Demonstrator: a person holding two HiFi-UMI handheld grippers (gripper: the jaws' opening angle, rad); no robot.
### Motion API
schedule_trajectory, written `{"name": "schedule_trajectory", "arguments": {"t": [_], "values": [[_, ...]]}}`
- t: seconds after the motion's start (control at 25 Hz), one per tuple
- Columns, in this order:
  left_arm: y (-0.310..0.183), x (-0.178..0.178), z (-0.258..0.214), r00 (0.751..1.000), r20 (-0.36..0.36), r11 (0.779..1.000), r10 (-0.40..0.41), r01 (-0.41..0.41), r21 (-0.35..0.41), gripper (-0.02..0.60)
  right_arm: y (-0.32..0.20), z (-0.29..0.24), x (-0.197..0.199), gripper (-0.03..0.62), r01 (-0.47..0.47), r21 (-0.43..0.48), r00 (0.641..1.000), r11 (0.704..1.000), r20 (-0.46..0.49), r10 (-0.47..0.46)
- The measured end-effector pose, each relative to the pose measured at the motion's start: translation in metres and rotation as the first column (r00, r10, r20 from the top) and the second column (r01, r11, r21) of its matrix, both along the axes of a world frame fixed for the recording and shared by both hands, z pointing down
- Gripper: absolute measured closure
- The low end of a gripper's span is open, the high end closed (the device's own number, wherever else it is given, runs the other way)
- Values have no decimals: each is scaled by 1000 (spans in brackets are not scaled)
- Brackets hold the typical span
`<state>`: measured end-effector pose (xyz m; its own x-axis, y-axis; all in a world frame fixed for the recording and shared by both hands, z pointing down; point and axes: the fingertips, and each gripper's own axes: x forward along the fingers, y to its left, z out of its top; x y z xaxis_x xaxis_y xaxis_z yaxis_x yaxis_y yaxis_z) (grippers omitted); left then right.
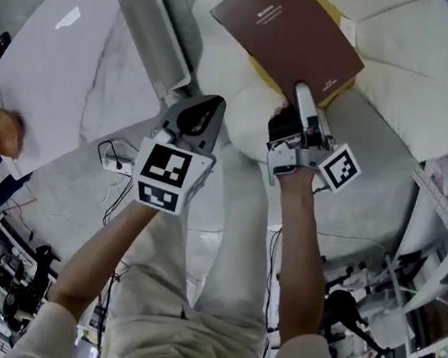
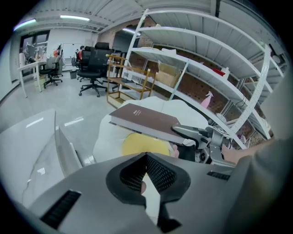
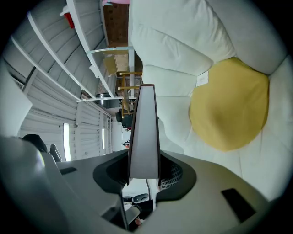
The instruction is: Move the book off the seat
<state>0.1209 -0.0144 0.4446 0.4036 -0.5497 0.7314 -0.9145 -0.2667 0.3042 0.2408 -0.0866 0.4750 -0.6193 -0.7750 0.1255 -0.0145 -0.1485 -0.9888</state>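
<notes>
A brown hardcover book (image 1: 287, 32) hangs in the air above the white cushioned seat (image 1: 405, 67), lifted clear of its yellow round cushion (image 1: 265, 76). My right gripper (image 1: 301, 102) is shut on the book's near edge; in the right gripper view the book's pale page edge (image 3: 143, 132) stands between the jaws, with the yellow cushion (image 3: 229, 107) to the right. My left gripper (image 1: 203, 113) is shut and empty, to the left of the book. From the left gripper view the book (image 2: 146, 119) floats over the yellow cushion (image 2: 144, 145), held by the right gripper (image 2: 194, 133).
A white table (image 1: 66, 69) lies at the left, with an orange object (image 1: 6, 131) at its near-left edge. A grey panel (image 1: 150, 27) stands between table and seat. Cables (image 1: 114, 168) trail on the floor. Shelving (image 2: 206, 68) and office chairs (image 2: 94, 64) stand beyond.
</notes>
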Motion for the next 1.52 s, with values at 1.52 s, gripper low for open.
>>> {"name": "schedule_trajectory", "arguments": {"t": [1.52], "values": [[4, -237, -58, 116, -815, 700, -568, 590, -404, 341, 41, -80, -262, 445, 489, 77, 867, 869, 71, -494]]}}
